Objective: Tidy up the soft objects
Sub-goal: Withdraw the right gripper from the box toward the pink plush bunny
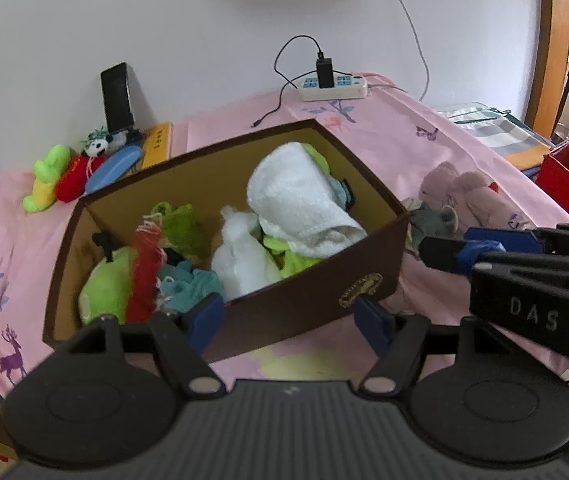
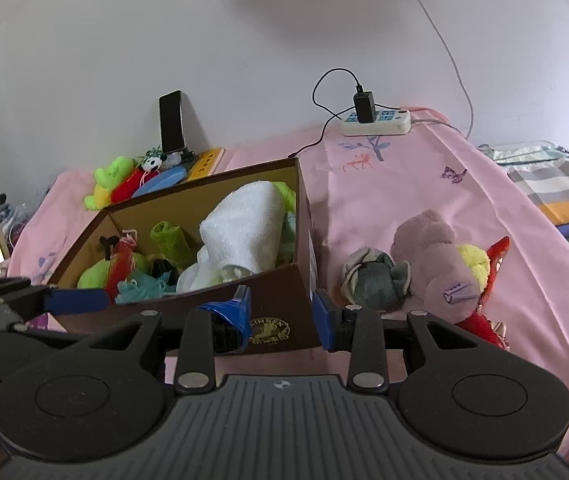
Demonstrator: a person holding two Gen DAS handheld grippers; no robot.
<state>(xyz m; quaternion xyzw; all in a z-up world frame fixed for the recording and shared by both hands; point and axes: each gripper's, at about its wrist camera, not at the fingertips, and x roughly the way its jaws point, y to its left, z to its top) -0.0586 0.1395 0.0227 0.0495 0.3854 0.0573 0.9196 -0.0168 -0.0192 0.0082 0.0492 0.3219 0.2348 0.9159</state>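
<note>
Matt brown cardboard box (image 1: 304, 312) with tan paper lining and gold foil emblem (image 1: 360, 289). Fluffy white terry towel (image 1: 296, 196). Smooth pink printed cotton sheet (image 2: 424, 184). Fuzzy mauve plush toy (image 2: 432, 256). Glossy white plastic power strip (image 1: 332, 88).

Box (image 1: 292, 312) front wall blocks; right side passable.

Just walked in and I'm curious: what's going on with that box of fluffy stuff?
A person holds two grippers over a pink-covered table. The brown box already holds a white towel and other soft things. Both the left gripper and the right gripper are open and empty. A pinkish plush lies outside the box.
</note>
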